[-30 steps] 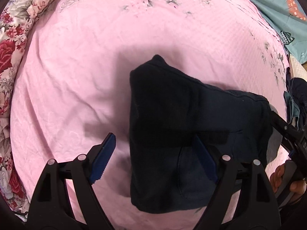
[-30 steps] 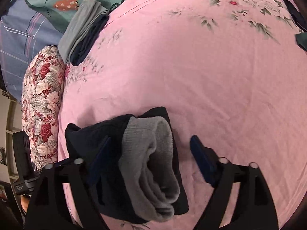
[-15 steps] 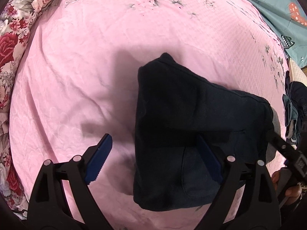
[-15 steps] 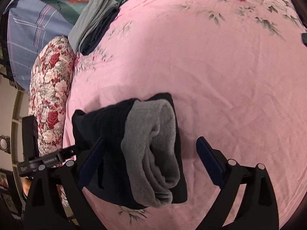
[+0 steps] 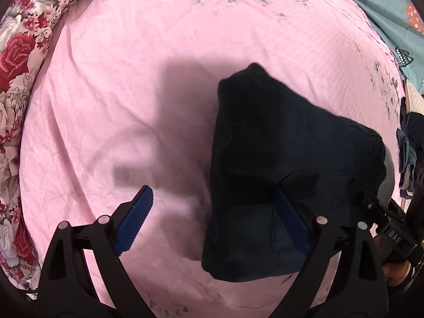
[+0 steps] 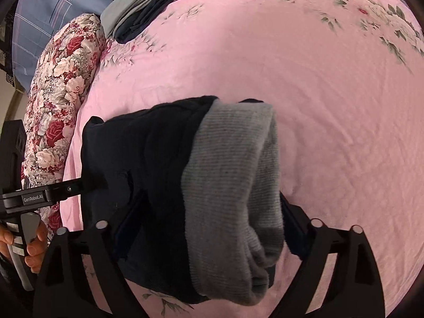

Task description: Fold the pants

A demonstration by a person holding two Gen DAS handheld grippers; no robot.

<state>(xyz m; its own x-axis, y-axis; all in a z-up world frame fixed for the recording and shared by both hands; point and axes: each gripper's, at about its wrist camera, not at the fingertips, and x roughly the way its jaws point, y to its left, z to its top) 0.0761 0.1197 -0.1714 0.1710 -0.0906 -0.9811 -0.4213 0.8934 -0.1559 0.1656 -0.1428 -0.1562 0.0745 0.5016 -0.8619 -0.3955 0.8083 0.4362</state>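
- In the left wrist view the left gripper (image 5: 212, 218) has its jaws wide apart and holds nothing. Its left pad hangs over bare pink sheet (image 5: 119, 79); its right pad lies over, or just against, the left part of the pants (image 5: 278, 159).
- The pants, a dark folded bundle, fill the centre right of that frame. The bundle's long axis runs from a peak at upper centre down to a blunt edge at lower centre right. The bulk sits to the right of the midline between the jaws, so the gripper would, I judge, have to shift right to straddle it.
- At the right edge of that frame the other tool's black finger reaches the bundle's right side. Whether it touches cloth is hard to tell, dark on dark.
- In the right wrist view the right gripper (image 6: 209, 228) also stands wide open. The pants (image 6: 148, 159) and their grey ribbed lining (image 6: 233, 172) lie between the pads, which are nearly buried behind cloth. I see no pinch.
- Here the bundle runs from frame centre down toward the camera. The right gripper is thus the better centred and nearer one.
- Hidden: both pad tips, the bundle's underside, and its near end, which is blocked by the gripper body.
- A stack of folded clothes (image 6: 143, 2) lies at upper left, well apart.
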